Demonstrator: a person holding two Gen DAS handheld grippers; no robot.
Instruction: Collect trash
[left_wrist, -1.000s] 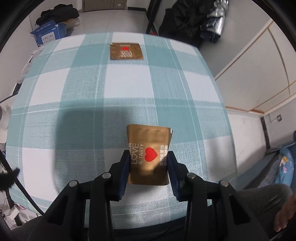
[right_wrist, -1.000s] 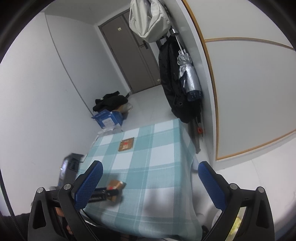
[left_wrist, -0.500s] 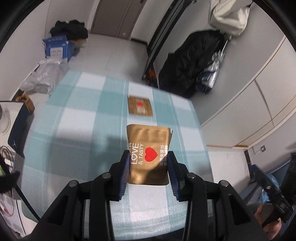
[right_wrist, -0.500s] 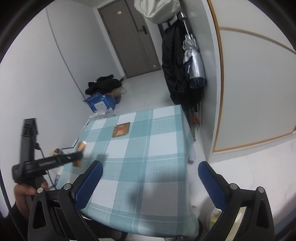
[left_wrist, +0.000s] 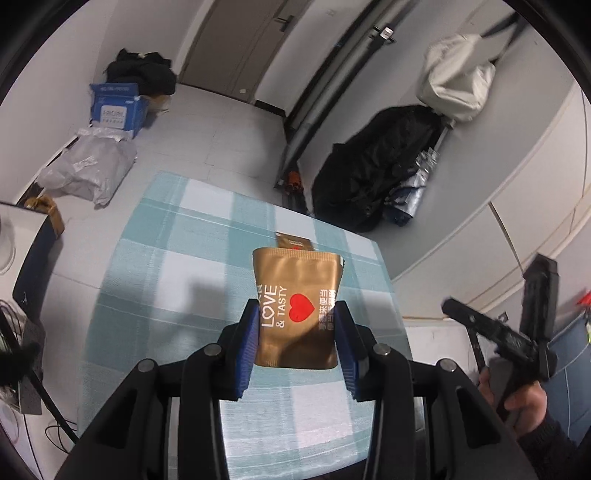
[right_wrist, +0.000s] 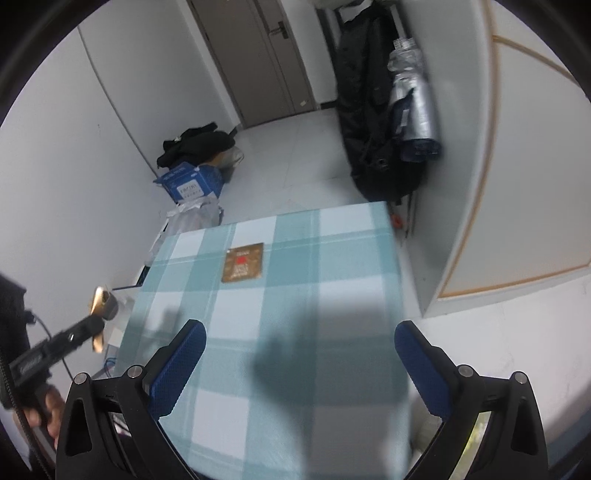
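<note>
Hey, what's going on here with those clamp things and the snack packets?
A person is clearing trash off a checked table with two handheld grippers. The left gripper has its jaws shut on a gold snack packet, held up off the table. The right gripper is open and holds nothing. A second packet lies flat on the cloth.

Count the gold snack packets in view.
2. One packet is clamped between the left gripper's fingers, lifted off the table; a second packet lies flat on it. Others may be out of frame.
</note>
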